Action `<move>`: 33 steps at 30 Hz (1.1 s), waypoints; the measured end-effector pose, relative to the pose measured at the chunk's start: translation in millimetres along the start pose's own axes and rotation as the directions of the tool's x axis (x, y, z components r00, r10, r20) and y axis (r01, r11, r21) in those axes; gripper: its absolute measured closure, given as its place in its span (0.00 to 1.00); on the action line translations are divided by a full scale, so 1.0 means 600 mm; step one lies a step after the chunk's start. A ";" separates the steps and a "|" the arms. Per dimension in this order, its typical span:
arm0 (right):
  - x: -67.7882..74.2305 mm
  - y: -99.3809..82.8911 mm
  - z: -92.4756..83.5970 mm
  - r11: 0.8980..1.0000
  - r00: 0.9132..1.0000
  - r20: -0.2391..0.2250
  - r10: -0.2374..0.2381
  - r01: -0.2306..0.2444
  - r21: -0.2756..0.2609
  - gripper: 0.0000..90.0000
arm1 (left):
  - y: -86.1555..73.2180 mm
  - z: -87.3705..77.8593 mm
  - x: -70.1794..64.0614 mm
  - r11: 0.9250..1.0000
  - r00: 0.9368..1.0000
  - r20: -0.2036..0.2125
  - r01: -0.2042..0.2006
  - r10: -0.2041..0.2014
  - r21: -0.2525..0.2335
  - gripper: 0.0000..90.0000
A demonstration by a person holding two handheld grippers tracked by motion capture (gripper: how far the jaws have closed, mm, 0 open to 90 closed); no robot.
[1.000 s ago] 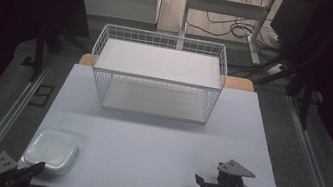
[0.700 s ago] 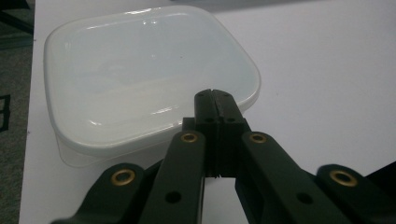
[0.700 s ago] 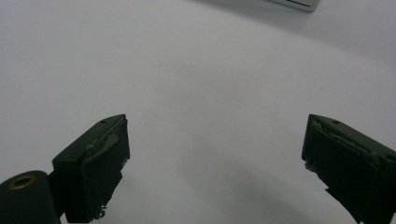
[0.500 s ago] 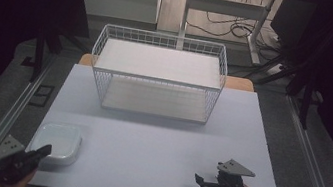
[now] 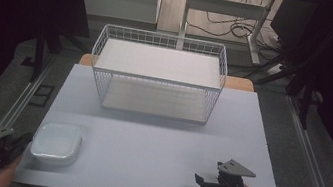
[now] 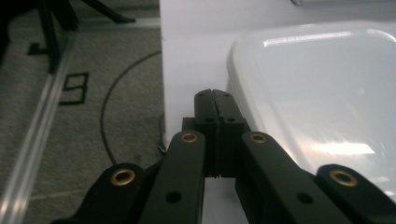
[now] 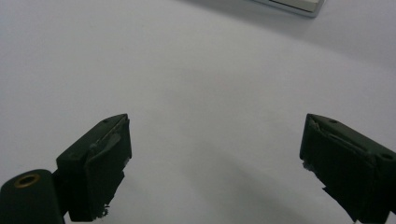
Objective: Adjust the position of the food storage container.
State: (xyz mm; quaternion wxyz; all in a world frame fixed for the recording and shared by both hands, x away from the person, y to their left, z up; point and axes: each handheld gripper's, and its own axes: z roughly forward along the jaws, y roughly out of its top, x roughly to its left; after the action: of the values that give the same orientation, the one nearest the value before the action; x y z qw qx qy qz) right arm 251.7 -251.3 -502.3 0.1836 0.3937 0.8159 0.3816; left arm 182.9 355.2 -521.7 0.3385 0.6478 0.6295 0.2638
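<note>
A white shallow lidded container [image 5: 56,143] rests near the table's front left corner. My left gripper [image 5: 24,141] is just left of it at the table's edge, held in a hand, its tips close to the container's side. In the left gripper view the jaws [image 6: 215,97] are pressed together with nothing between them, and the container [image 6: 322,88] lies right beside them; I cannot tell if they touch. My right gripper [image 5: 205,179] rests low over the front right of the white table [image 5: 156,142]. Its fingers [image 7: 100,156] stand wide apart over bare table surface, gripper midpoint [image 7: 215,154].
A white wire basket [image 5: 157,72] with a flat shelf on top stands at the back middle of the table. Grey floor, a metal rail [image 6: 32,140] and a cable [image 6: 107,116] lie beyond the table's left edge. Dark stands and cables sit behind the table.
My left gripper has moved away from the person along the table's left edge, from the container's front corner to its left side. The right gripper has stayed put.
</note>
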 end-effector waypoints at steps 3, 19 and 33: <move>-0.001 0.000 0.000 1.000 1.000 -0.001 -0.001 0.001 -0.004 0.10 | 0.000 -0.001 -0.006 1.000 1.000 0.003 -0.001 0.001 0.002 1.00; -0.003 0.002 0.001 1.000 1.000 -0.009 -0.001 0.001 -0.006 0.12 | 0.012 0.016 -0.085 0.997 0.993 0.084 -0.081 0.080 -0.002 1.00; -0.001 0.005 0.005 1.000 1.000 -0.009 -0.020 0.020 -0.006 0.13 | 0.022 0.034 -0.150 0.990 0.980 0.141 -0.140 0.140 -0.005 1.00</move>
State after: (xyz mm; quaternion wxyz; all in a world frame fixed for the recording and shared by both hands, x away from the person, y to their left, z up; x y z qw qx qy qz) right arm 255.2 -249.0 -501.8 0.1848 0.3831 0.8195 0.3841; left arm 200.7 263.9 -516.5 0.3614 0.7082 0.5574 0.2390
